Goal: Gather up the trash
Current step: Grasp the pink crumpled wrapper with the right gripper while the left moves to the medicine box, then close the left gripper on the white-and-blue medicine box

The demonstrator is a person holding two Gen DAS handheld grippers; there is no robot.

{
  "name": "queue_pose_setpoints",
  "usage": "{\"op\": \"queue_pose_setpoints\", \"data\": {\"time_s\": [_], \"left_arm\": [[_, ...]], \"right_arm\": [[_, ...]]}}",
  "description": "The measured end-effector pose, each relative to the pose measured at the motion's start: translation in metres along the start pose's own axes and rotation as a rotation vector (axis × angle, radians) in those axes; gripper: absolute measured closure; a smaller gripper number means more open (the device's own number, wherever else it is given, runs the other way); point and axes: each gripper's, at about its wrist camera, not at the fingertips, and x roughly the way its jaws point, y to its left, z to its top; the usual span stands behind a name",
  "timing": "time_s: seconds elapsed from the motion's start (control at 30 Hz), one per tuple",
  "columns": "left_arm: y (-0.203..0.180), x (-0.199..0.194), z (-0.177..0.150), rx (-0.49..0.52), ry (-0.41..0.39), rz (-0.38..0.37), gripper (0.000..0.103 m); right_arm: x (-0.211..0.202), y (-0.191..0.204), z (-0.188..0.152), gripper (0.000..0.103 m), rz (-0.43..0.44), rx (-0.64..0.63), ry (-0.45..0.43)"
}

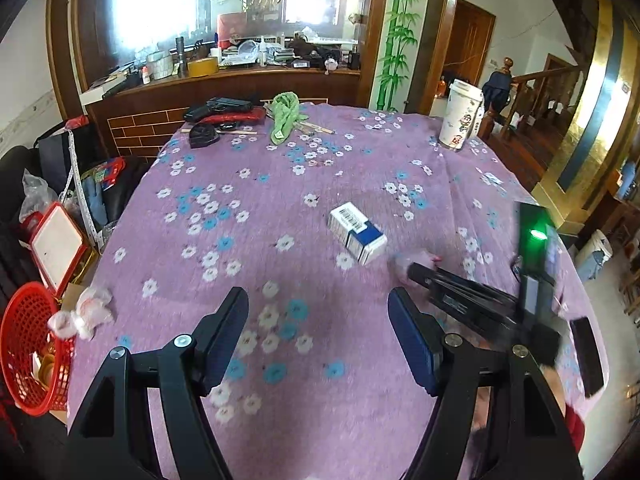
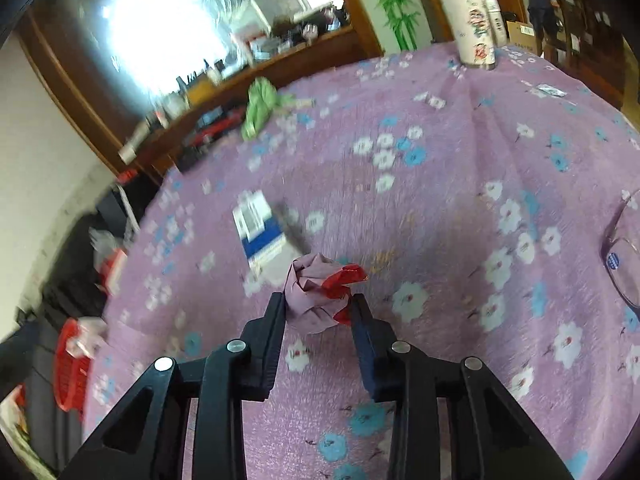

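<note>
Open cloth in the table's middle and near side; clutter sits at the edges.

Your left gripper (image 1: 318, 312) hangs with its fingers spread over bare purple flowered tablecloth (image 1: 248, 248), nothing between them. Just ahead and to the right lies a blue-and-white cardboard box (image 1: 357, 233), near your right gripper (image 2: 318, 308), which is clamped on a crumpled pink-and-red wrapper (image 2: 316, 292). At the table's left edge a wad of white tissue (image 1: 82, 312) lies beside a red plastic mesh basket (image 1: 28, 344). The far edge carries a green cloth (image 1: 285, 116) and a black toy pistol (image 1: 218, 107); a tall white printed cup (image 1: 458, 114) stands at the far right corner. Clear-lensed spectacles (image 2: 622, 264) lie by the right edge.
</note>
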Motion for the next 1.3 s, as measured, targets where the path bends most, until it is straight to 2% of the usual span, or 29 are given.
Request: {"op": "queue_pose_setpoints", "data": {"time_s": [0.1,0.23,0.4,0.43,0.5,0.6,0.73,1.1,1.23,1.3], "left_arm": [[-0.012,0.026,0.015,-0.01,0.028,0.007,0.032],[-0.025,0.083,0.036,-0.043,0.1,0.031,0.032],[-0.027,0.133,0.055,-0.095,0.143,0.067,0.036],[-0.026,0.142,0.058,-0.115,0.154,0.058,0.04],[-0.024,0.156,0.062,-0.156,0.182,0.016,0.042],[-0.028,0.168,0.065,-0.168,0.185,0.02,0.047],[-0.039,0.186,0.064,-0.143,0.211,0.027,0.07],[-0.044,0.191,0.066,-0.083,0.181,0.01,0.068],[-0.048,0.195,0.066,-0.07,0.183,0.017,0.057],[-0.049,0.195,0.064,-0.063,0.189,0.015,0.056]], "right_arm": [[-0.019,-0.018,0.005,0.068,-0.019,0.059,-0.094],[-0.034,-0.032,0.007,0.068,-0.057,0.12,-0.164],[-0.037,-0.036,0.012,0.068,-0.083,0.142,-0.188],[-0.037,-0.036,0.012,0.068,-0.084,0.143,-0.187],[-0.037,-0.037,0.014,0.068,-0.085,0.15,-0.187],[-0.038,-0.041,0.014,0.068,-0.086,0.162,-0.191],[-0.039,-0.041,0.015,0.068,-0.084,0.158,-0.198],[-0.036,-0.029,0.013,0.068,-0.084,0.097,-0.207],[-0.036,-0.031,0.014,0.068,-0.094,0.099,-0.209],[-0.035,-0.033,0.014,0.068,-0.101,0.102,-0.21]]}}
